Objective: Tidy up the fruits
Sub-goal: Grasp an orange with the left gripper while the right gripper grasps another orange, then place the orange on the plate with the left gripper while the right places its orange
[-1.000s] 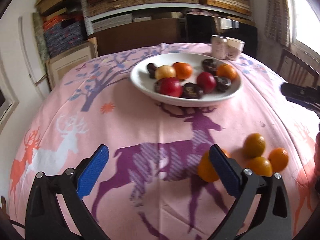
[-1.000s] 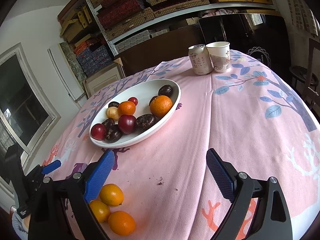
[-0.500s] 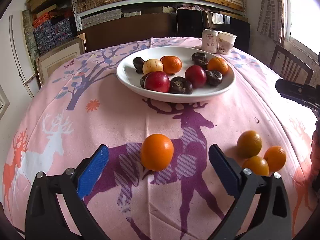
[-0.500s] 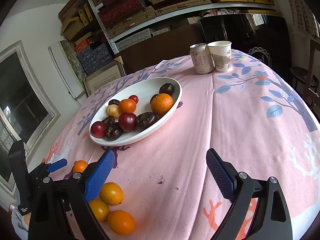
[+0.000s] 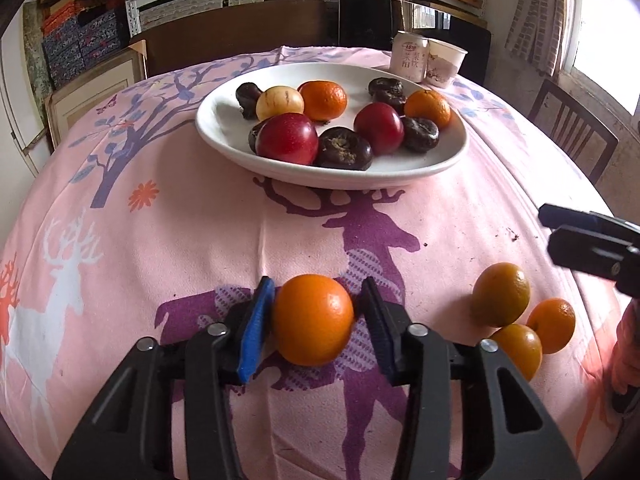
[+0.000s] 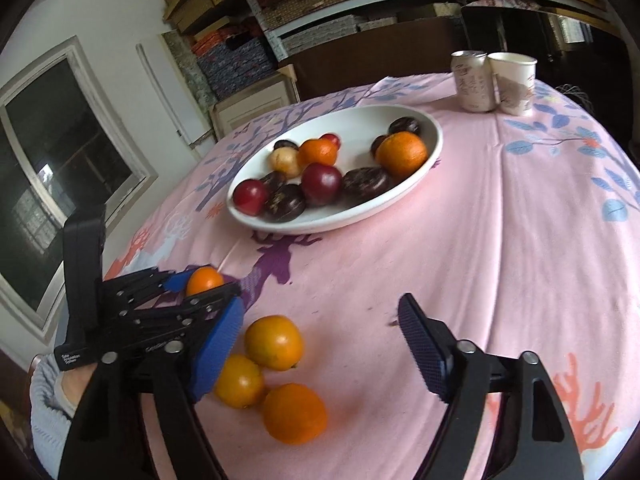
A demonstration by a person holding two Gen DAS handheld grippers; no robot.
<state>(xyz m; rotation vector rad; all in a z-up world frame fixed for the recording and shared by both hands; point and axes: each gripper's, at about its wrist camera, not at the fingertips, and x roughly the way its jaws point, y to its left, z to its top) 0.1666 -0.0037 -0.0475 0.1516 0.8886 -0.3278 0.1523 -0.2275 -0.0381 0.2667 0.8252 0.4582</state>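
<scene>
My left gripper (image 5: 314, 314) is shut on an orange (image 5: 313, 319) low over the pink tablecloth; it also shows in the right wrist view (image 6: 204, 280). Three loose oranges (image 5: 500, 294) lie in a cluster on the cloth to its right, and show in the right wrist view (image 6: 274, 342). A white oval plate (image 5: 424, 168) farther back holds oranges, red plums and dark fruits. My right gripper (image 6: 320, 350) is open and empty, just above the loose cluster, and its tip shows at the right edge of the left wrist view (image 5: 588, 236).
A drink can (image 5: 410, 60) and a paper cup (image 5: 444, 62) stand behind the plate. A wooden chair (image 5: 572, 132) is at the table's right side. Shelves with boxes line the back wall.
My left gripper moved forward around the orange and closed on it. My right gripper shifted left and down toward the three loose oranges.
</scene>
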